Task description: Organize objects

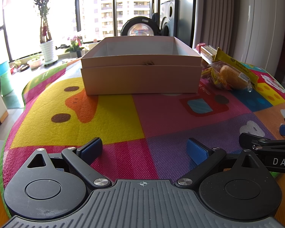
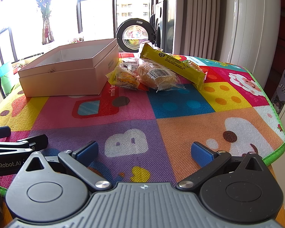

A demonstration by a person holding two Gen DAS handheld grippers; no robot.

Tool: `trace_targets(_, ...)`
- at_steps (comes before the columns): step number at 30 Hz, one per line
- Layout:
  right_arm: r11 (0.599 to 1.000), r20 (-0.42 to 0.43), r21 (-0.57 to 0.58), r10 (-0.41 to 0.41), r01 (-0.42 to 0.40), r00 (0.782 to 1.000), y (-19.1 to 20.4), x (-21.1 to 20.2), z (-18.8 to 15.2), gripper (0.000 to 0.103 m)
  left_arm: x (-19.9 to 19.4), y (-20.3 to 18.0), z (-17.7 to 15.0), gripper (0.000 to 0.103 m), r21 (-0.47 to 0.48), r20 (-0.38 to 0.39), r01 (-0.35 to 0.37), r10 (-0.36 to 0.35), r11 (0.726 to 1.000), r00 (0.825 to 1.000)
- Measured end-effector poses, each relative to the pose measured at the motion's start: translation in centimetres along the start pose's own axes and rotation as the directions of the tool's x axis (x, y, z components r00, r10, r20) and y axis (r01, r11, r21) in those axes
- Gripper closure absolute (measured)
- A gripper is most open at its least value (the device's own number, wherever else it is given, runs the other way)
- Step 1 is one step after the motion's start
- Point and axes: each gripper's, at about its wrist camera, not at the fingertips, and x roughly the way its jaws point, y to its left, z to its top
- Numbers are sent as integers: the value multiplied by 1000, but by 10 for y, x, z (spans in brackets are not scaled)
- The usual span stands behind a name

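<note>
A bright patchwork play mat covers the worktop, printed with cartoon ducks, blocks and a sheep.

On the mat's far left part stands a pale pink cardboard box, open at the top and seated in its own upturned lid. The inner walls that show are bare; its floor cannot be seen from these low views, so what lies inside cannot be told.

Just to the right of the box sits a small heap of wrapped snacks. A long yellow packet lies slanted across the back of the heap, one end raised toward the window. In front of it rests a bread roll in clear wrap with a barcode label facing up. A smaller yellow snack pack lies against the roll's left side, close to the box corner. Behind these, a few smaller wrapped pieces are too crowded to tell apart.

The left tool hovers low over the near mat, aimed straight at the box, its blue-padded fingers spread wide with nothing between them. The right tool sits beside it at like height, pointed toward the snack heap, fingers likewise spread wide and empty. Each tool's side shows at the edge of the other's view.
</note>
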Motion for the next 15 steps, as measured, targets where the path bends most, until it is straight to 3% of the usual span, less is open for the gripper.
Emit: trace_targets(15,1000,0,0,0,0,1000,0,0,0,0,-3,0,0,3,-1,-1,-4,4,1000,1000)
